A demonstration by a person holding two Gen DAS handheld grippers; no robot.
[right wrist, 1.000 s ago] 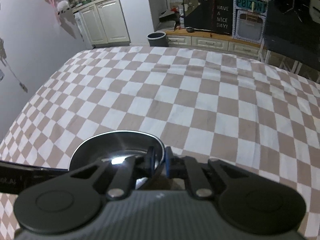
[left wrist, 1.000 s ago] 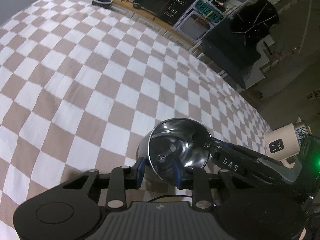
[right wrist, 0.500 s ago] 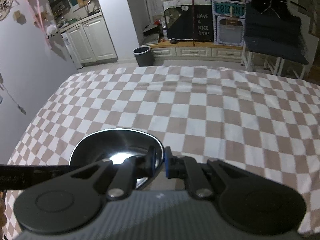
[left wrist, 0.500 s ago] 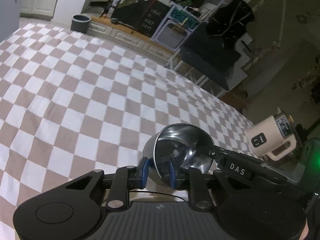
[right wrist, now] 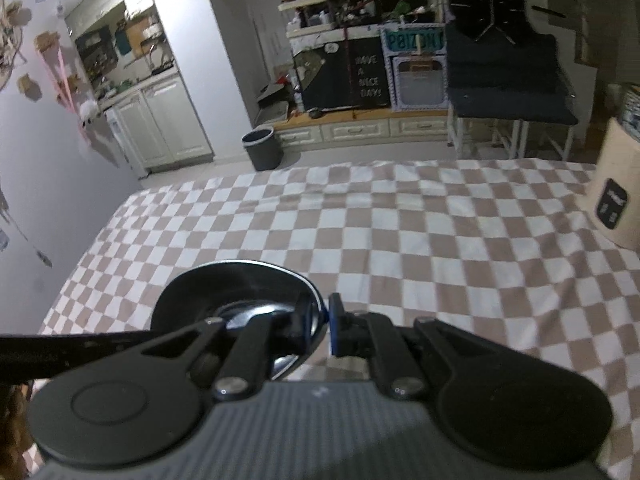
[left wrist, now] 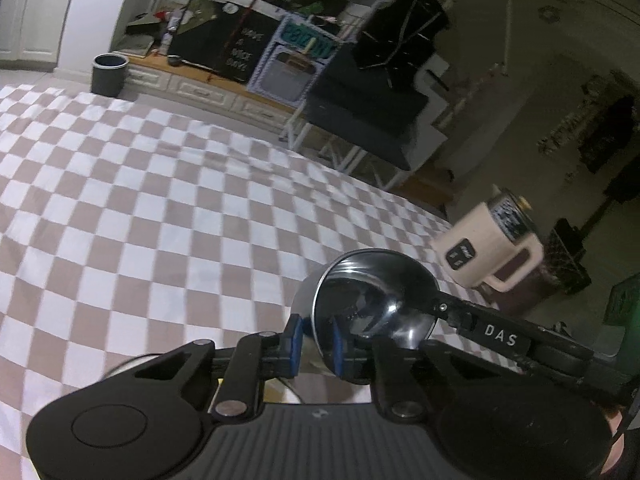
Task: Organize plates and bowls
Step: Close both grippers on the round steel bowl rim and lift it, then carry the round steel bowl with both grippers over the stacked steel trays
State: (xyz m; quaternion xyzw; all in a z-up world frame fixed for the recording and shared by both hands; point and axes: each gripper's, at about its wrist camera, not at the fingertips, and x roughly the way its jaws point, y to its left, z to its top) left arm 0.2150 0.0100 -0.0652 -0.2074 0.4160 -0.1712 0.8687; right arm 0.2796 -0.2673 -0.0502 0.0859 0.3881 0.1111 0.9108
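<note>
Both grippers share one steel bowl (left wrist: 372, 300) above the checked cloth (left wrist: 160, 220): the left gripper (left wrist: 316, 340) has just been closing, its fingers now pinching the near-left rim, while the right gripper (right wrist: 318, 326) clamps the opposite rim, keeping the bowl steady for carrying.

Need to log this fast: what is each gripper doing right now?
Left gripper: shut on the steel bowl rim.
Right gripper: shut on the same bowl's rim.

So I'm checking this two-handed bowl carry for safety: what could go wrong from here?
Both grippers pinch only the thin rim of the steel bowl: the left gripper, whose jaws have just been closing, and the right gripper. Pulling unevenly could make the slick rim slip out. The bowl hangs tilted above the checkered cloth, so it could drop.
</note>
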